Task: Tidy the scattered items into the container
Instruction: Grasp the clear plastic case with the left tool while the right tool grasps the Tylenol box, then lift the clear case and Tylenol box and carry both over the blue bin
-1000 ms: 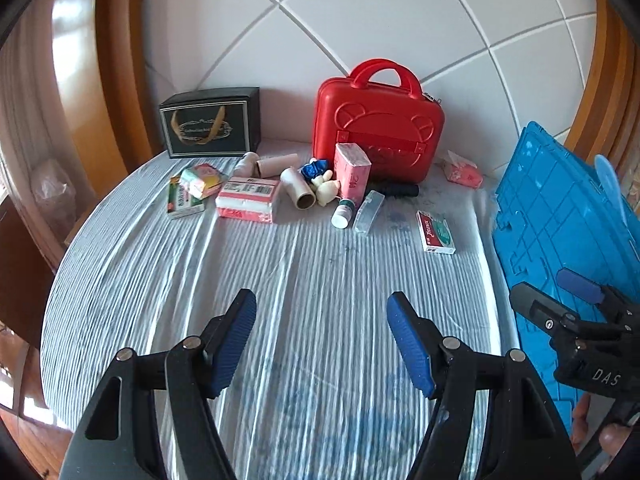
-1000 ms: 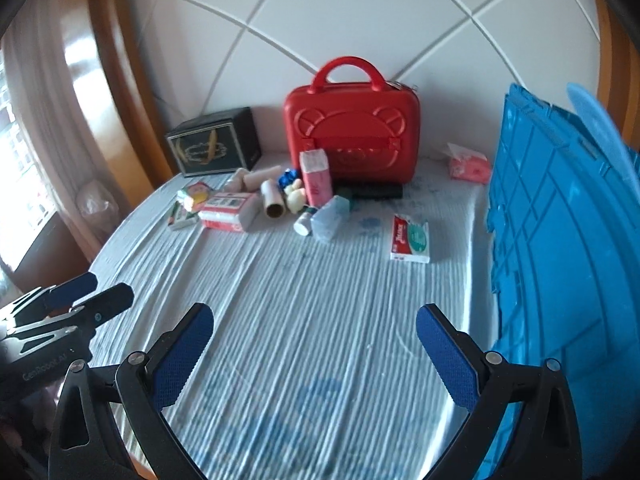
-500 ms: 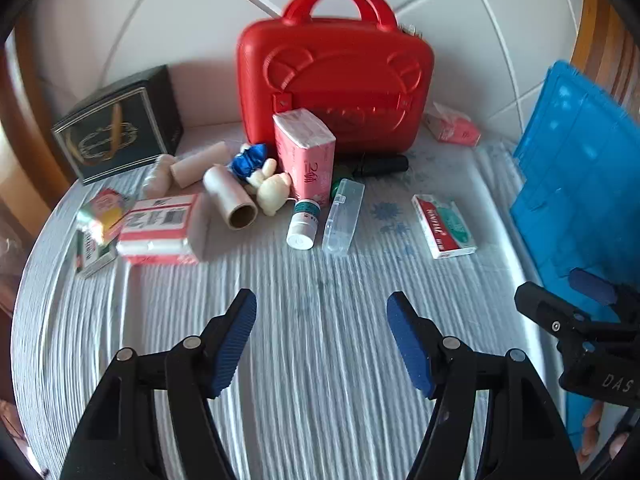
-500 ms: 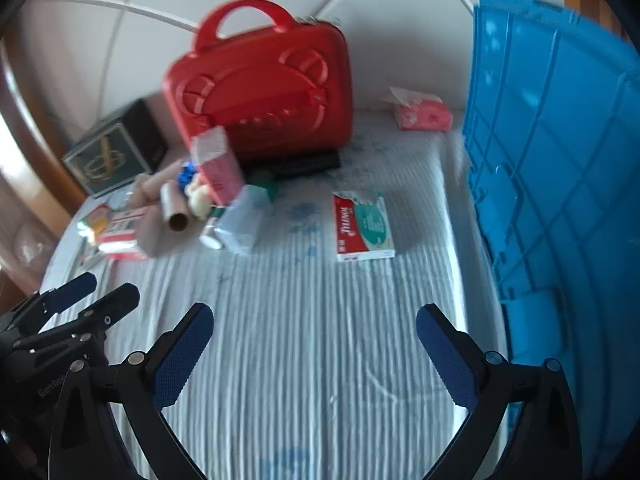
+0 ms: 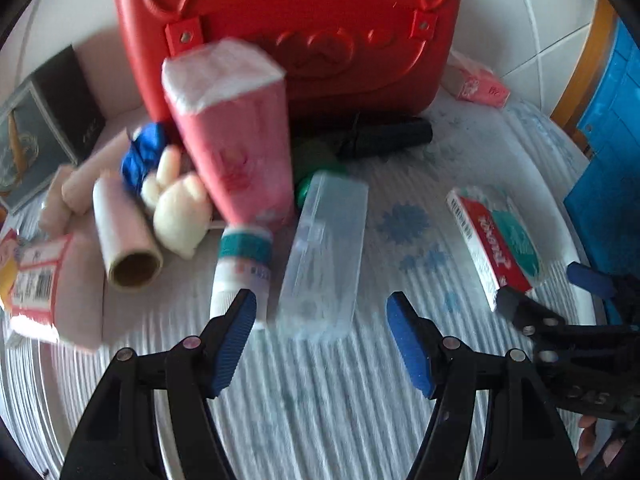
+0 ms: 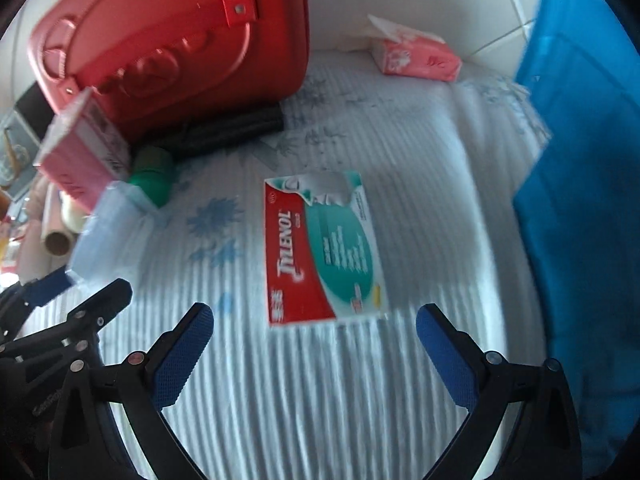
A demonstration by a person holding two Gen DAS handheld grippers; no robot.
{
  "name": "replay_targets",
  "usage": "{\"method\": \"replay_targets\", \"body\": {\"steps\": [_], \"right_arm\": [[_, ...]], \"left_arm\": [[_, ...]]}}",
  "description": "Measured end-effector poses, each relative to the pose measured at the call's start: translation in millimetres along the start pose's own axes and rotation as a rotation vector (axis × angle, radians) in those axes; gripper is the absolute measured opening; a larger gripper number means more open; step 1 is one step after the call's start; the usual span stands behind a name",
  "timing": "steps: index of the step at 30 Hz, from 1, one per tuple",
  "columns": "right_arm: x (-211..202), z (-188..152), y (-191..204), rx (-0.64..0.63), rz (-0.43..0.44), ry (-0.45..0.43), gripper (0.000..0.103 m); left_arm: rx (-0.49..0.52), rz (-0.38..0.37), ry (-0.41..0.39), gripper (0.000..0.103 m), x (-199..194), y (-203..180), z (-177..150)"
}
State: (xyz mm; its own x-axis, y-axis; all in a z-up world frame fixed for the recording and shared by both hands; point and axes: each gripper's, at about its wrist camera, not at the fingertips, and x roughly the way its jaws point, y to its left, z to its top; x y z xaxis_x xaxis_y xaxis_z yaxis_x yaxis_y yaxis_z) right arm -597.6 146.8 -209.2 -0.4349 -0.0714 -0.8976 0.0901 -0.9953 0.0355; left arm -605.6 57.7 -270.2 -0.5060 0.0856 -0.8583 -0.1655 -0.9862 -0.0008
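Both grippers stand open and empty above the striped cloth (image 6: 320, 400). Left gripper (image 5: 320, 332) points down at the clear plastic case (image 5: 326, 248), which lies flat just beyond its blue pads, beside a small white bottle (image 5: 240, 268). Right gripper (image 6: 316, 340) hangs over the near end of the medicine box (image 6: 320, 248), which lies flat and apart from the rest.

Handling, as judged: the medicine box is light, thin cardboard and will dent under hard pressure; grip it across its two long edges. The clear plastic case is light, stiff and probably slippery; clamp its long sides near the middle.

Farther back a pink carton (image 5: 236, 132) stands upright among cardboard tubes, in front of the red case (image 5: 288, 20). The blue crate (image 6: 592, 200) stands at the right.
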Motion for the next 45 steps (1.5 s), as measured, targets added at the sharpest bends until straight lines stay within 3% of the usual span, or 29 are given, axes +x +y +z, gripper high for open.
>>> {"method": "replay_targets", "body": {"steps": [3,9,17,24,25,27,28,29,30,38,45], "right_arm": [[16,8,-2,0.007,0.001,0.010,0.103],[36,10,-2,-0.011,0.007,0.020,0.103],[35,2,1,-0.028,-0.011,-0.067,0.103],[30,0,2,-0.031,0.005,-0.051,0.102],[27,-1,2,-0.021,0.024,-0.064,0.096],[23,-1,3,-0.022,0.051,-0.080,0.083],[22,-1,5,-0.031,0.051,-0.082,0.075],[22,-1,7,-0.042,0.049,-0.078,0.075],[22,0,8,-0.046,0.053,-0.073,0.074],[-5,-20,16,-0.066,0.084,-0.066,0.073],[-58,-47,33,-0.107,0.126,-0.100,0.073]], "left_arm": [[0.006,0.004,-0.011,0.067,9,1,8],[-0.045,-0.025,0.074,0.067,40,10,16],[-0.042,0.008,0.043,0.067,43,3,4],[-0.031,0.006,0.022,0.067,44,2,-1],[-0.028,0.002,0.023,0.067,40,-1,-2],[-0.013,-0.005,0.015,0.056,35,-6,-3],[-0.004,-0.011,0.013,0.045,33,-9,-5],[0.000,-0.016,0.016,0.035,31,-9,-5],[0.001,-0.021,0.021,0.033,30,-10,-6],[-0.007,-0.020,0.036,0.032,-3,-9,-28],[-0.058,0.010,-0.008,0.032,-73,7,-61]]}}
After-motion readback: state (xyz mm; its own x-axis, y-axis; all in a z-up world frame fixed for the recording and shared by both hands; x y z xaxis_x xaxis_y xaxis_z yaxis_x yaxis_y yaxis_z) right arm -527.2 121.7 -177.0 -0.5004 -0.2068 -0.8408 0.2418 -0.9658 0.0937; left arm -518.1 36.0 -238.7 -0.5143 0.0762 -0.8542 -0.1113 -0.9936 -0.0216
